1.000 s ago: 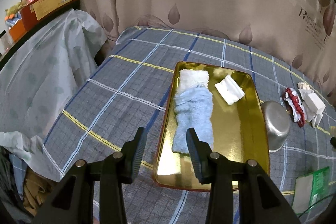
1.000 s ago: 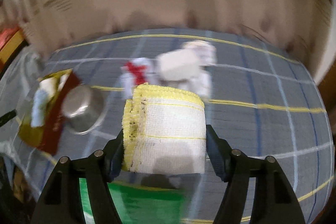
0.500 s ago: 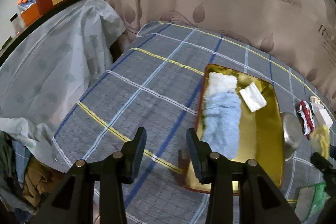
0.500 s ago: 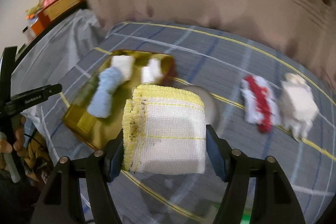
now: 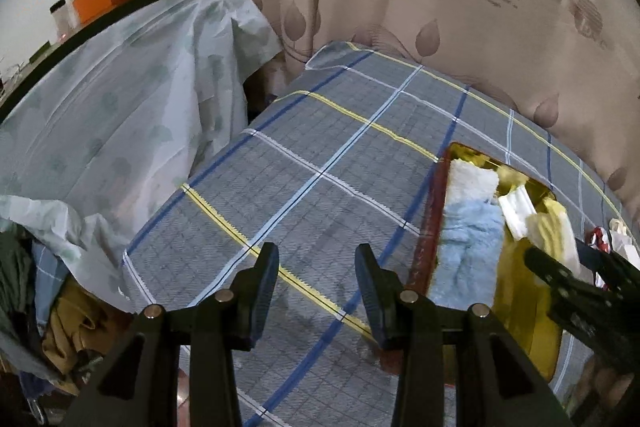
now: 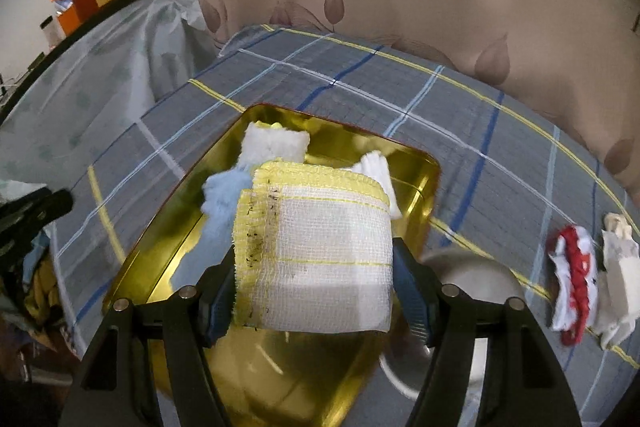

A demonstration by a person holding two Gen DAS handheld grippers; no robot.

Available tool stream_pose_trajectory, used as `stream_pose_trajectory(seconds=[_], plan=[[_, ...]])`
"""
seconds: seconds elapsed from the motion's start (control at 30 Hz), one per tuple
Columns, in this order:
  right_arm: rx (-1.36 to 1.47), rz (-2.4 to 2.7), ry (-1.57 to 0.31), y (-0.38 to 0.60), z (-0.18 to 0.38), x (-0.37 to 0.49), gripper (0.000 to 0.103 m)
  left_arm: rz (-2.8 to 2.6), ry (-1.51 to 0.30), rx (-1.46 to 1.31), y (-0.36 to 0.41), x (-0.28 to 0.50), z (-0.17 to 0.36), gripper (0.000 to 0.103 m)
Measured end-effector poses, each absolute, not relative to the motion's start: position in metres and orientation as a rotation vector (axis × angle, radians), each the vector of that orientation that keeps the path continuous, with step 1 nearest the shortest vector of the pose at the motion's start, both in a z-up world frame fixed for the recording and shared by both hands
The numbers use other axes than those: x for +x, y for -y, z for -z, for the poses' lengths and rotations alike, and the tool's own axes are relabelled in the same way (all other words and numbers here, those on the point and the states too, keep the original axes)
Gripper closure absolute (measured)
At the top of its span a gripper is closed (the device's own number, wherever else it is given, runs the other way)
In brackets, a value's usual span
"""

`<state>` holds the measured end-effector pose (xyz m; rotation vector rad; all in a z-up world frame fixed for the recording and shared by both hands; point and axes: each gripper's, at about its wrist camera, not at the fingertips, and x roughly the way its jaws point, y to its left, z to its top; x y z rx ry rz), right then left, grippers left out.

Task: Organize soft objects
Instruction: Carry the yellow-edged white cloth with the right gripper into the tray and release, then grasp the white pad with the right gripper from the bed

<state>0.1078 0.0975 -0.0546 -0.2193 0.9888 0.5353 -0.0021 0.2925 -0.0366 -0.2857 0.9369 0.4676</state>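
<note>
My right gripper [image 6: 312, 267] is shut on a folded white cloth with yellow edges [image 6: 316, 259] and holds it above the gold tray [image 6: 168, 267]. The cloth also shows in the left wrist view [image 5: 554, 231] over the tray [image 5: 524, 315]. In the tray lie a light blue fluffy cloth [image 5: 468, 251], a white fluffy cloth [image 5: 472, 179] and a small folded white cloth [image 5: 516, 211]. My left gripper [image 5: 316, 279] is open and empty over the checked tablecloth, left of the tray.
A steel bowl [image 6: 472, 299] sits right of the tray. A red-and-white cloth [image 6: 572, 279] and a cream-white cloth [image 6: 618, 271] lie further right. A plastic-covered shelf [image 5: 100, 107] stands left of the table, a curtain [image 5: 460, 7] behind.
My right gripper carried the yellow-edged cloth left, from over the bowl to above the tray. My left gripper drew away to the left of the tray.
</note>
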Motion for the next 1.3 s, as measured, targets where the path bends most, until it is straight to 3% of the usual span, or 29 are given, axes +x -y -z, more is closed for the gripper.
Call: stream_pose_trajectory(seconds=[0.27,0.33,0.4,0.67,1.0,1.3], plan=[[-0.261,-0.507,-1.009,-0.121,0.073,0.132,0.035,-0.454,-0.95,-0.303,-0.296,0.0,0.042,0.063],[-0.268,-0.505,-1.011,-0.124,0.077,0.134,0.028,-0.449,-0.948,-0.299,-0.295,0.0,0.042,0.063],[-0.281,-0.503,-1.006,-0.126,0.077,0.133,0.015,-0.468,-0.935,-0.294,-0.295,-0.001,0.042,0.063],[-0.244,-0.505,-0.967,-0.101,0.042,0.118,0.011,-0.47,-0.948,-0.287,-0.296,0.0,0.046,0.063],[-0.145,-0.386,-0.917,0.041,-0.016,0.101,0.002,-0.454,-0.971,-0.252,-0.288,0.003,0.05,0.063],[-0.176,-0.179,-0.962,0.182,-0.001,0.135,0.0,-0.456,-0.987,-0.205,-0.278,0.007,0.053,0.063]])
